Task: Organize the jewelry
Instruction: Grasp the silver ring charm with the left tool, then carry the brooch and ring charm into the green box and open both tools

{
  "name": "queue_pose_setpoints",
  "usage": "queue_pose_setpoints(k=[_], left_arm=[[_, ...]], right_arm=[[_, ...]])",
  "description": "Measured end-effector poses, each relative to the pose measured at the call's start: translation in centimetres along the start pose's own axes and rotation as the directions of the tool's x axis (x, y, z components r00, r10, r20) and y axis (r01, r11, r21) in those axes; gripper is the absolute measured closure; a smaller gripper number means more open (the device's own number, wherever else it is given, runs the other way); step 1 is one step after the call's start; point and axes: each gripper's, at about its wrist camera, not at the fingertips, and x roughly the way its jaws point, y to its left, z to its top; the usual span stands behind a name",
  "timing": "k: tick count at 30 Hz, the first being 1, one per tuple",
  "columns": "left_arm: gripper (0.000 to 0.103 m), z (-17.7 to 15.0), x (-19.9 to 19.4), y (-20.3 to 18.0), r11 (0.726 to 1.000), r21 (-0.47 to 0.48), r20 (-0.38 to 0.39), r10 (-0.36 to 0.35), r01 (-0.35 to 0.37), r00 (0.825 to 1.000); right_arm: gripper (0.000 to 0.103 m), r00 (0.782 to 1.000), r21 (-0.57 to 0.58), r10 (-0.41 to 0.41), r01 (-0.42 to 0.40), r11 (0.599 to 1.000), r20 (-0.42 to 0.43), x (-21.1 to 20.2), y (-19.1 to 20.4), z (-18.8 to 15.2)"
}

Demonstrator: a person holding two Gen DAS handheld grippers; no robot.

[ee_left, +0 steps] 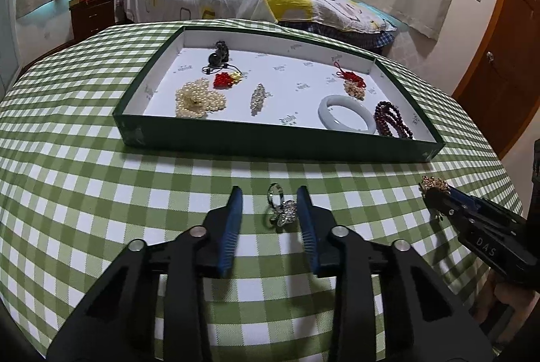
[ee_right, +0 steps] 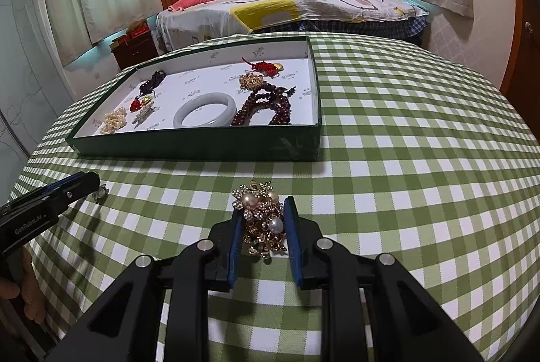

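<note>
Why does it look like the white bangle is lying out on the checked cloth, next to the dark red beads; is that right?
Not quite. The white bangle does lie next to the dark red beads, but both are inside the green tray, not out on the checked cloth. The left wrist view shows it clearly.

Both grippers are matte black plastic linkages with silver round pivot pins behind the jaws, whose inner faces carry ribbed blue pads. The left gripper (ee_left: 270,203) body reads "GenRobot.AI" in white; the right gripper (ee_right: 261,213) reads "DAS".
</note>
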Motion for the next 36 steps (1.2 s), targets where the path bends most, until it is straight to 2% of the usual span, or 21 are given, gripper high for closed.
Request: queue_pose_setpoints(k=[5, 14, 28, 36], left_arm=[[0.088, 0.08, 0.09, -0.61, 0.999, 0.025, -0.001, -0.024, 0.024, 1.0], [0.098, 0.08, -0.03, -1.11, 0.998, 0.05, 0.001, -0.024, 0.024, 1.0], [0.099, 0.73, 0.19, -0.55, 1.0, 0.019, -0.007, -0.003, 0.004, 1.0], [0.099, 0.88, 0.83, -0.81, 0.999, 0.037, -0.024, -0.005, 0.006, 1.0]], right_arm=[[0.079, 1.0, 0.0, -0.001, 0.001, 1.0, 0.0, -0.01, 0.01, 0.02], [0.079, 1.0, 0.0, 0.0, 0.0, 1.0, 0.001, -0.02, 0.02, 0.01], [0.079, 1.0, 0.001, 0.001, -0.001, 1.0, 0.0, -0.02, 0.06, 0.0], [0.079, 1.0, 0.0, 0.0, 0.0, 1.0, 0.0, 0.0, 0.09, 0.01]])
